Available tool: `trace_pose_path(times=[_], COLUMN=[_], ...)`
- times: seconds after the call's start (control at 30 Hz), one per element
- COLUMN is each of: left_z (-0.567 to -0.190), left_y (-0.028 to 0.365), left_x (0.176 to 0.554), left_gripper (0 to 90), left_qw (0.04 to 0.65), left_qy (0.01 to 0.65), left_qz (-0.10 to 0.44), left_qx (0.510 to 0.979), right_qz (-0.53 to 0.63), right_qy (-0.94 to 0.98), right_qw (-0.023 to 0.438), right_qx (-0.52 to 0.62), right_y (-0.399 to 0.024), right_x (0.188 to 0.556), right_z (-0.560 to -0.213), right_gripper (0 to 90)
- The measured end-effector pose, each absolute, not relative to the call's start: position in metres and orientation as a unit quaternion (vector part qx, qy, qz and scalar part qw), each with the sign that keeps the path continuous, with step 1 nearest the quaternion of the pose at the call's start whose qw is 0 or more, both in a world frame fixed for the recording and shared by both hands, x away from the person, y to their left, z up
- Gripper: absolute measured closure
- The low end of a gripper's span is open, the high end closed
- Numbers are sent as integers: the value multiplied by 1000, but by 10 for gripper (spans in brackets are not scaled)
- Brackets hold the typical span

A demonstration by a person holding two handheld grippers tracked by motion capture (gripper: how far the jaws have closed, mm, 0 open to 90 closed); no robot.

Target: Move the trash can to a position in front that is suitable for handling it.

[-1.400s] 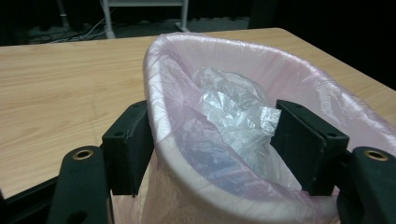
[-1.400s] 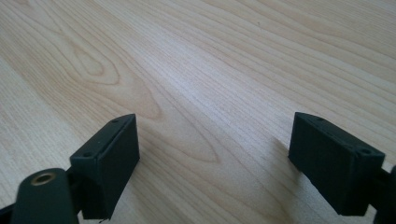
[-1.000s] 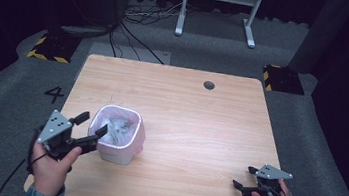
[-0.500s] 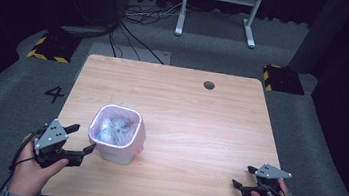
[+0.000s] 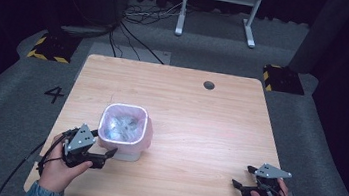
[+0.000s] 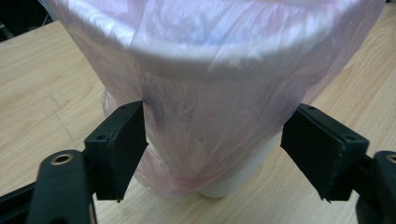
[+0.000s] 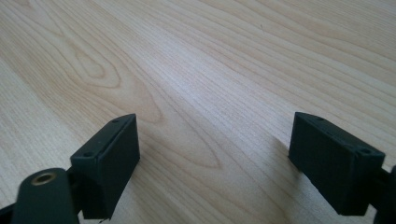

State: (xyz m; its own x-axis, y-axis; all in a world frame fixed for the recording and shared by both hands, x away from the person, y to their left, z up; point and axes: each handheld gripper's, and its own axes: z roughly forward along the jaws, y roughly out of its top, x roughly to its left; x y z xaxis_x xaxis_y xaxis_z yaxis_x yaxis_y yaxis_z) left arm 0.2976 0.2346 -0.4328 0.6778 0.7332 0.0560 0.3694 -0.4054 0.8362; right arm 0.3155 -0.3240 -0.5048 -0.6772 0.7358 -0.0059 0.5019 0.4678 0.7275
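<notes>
The small white bin [image 5: 122, 134] with its pink plastic liner [image 6: 219, 116] stands upright on the wooden table [image 5: 199, 126], left of the table's middle and just ahead of the left gripper [image 5: 105, 156]. Crumpled pale stuff lies inside it; what it is cannot be told.

What has changed: a second ago the left gripper was up at the bin's rim, its tips over the opening. Since then it has dropped and drawn back toward the person, and now sits low at the bin's near-left corner, aimed at the side wall. The bin itself has not shifted. That reads as a switch from working at the top of the liner to getting hold of the bin's body or the loose liner skirt low down, perhaps to steady or move it.

In the left gripper view the jaws stand wide apart, one to either side of the bin's lower wall. They have just eased in slightly from their widest. The left-hand pad lies right against the liner's hanging folds, possibly brushing them; the right-hand pad stands clear, with table showing between it and the bin. Nothing is clamped yet.

The right gripper [image 5: 240, 187] rests low over bare wood, well apart from the bin, jaws spread with nothing between them, unmoved throughout.
</notes>
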Motion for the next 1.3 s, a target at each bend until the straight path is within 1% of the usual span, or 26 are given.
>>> trace_pose_path(times=[0.13, 0.3, 0.53, 0.9, 1.3], left_z=[-435, -438, -440, -446, -450], left_y=[224, 202, 182, 142, 117], left_x=[301, 311, 321, 336, 352], left_gripper=[239, 249, 248, 248, 253], left_qw=[423, 434, 446, 459, 478], left_qy=[338, 319, 294, 259, 237], left_qz=[219, 221, 218, 190, 181], left_qx=[812, 813, 817, 828, 826], right_qz=[361, 361, 361, 362, 363], right_qy=[841, 842, 845, 848, 849], right_qw=[162, 160, 157, 155, 154], right_qx=[368, 367, 362, 356, 352], right_y=[-324, -323, -320, -317, -316], right_x=[316, 316, 320, 323, 323], right_z=[-505, -505, -505, -505, -505], right_gripper=[159, 152, 145, 147, 151])
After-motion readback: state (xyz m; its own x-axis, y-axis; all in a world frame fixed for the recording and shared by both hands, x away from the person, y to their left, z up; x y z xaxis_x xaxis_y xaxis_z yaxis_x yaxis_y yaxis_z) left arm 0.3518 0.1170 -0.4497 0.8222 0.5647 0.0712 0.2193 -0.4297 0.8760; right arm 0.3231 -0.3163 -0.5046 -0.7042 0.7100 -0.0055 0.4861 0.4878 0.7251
